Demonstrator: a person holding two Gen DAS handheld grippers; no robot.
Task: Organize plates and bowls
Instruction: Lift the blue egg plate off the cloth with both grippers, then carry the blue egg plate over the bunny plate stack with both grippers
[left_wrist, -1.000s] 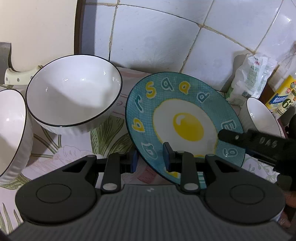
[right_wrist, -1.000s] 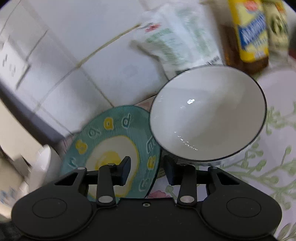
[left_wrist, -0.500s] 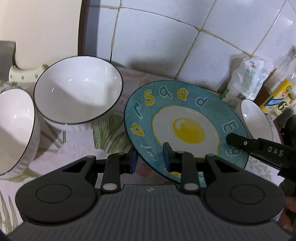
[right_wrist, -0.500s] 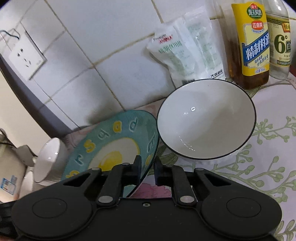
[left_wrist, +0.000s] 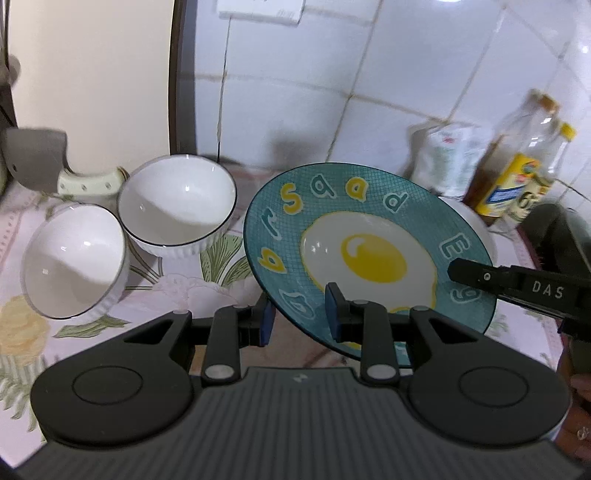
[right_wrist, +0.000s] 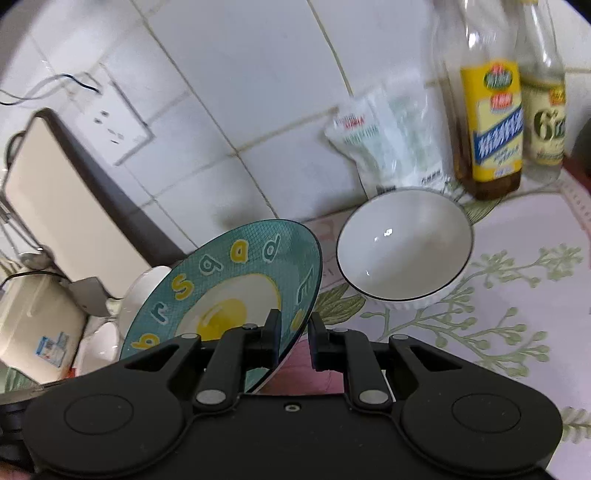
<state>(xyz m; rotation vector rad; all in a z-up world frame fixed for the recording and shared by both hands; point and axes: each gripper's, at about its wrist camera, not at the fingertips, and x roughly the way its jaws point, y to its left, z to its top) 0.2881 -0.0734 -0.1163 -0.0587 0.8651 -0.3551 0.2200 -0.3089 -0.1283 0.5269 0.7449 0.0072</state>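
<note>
Above the flowered tablecloth (right_wrist: 517, 295), the teal egg plate (left_wrist: 369, 254) hung tilted in the air, its rim clamped between the fingers of the right gripper (right_wrist: 293, 339). In the right wrist view the plate's edge ran into the narrow gap between the two black fingers, and the left wrist view showed one right finger lying across the plate's right side. A second before, the plate had sat low, close beside the bowl on the right, with the right fingers spread wider and nothing in them; half a second before, they had already closed on the rim. Since then the plate had come up higher and nearer the cameras, and both views had pulled back, so that the wall socket (left_wrist: 260, 11) and the bottle necks came into sight.

The left gripper (left_wrist: 297, 317) sat under the plate's near left edge with its jaws parted and gripping nothing; one blue pad (left_wrist: 332, 310) overlapped the plate in that view, but whether it touched I could not tell.

I counted one plate and three white bowls with dark rims: two on the left, the nearer bowl (left_wrist: 74, 262) touching or nearly touching the farther bowl (left_wrist: 177, 210), and a third bowl (right_wrist: 404, 243) on the right, just beside the plate. Against the tiled wall stood two bottles (right_wrist: 491, 122) and one white pouch (right_wrist: 391, 144).
</note>
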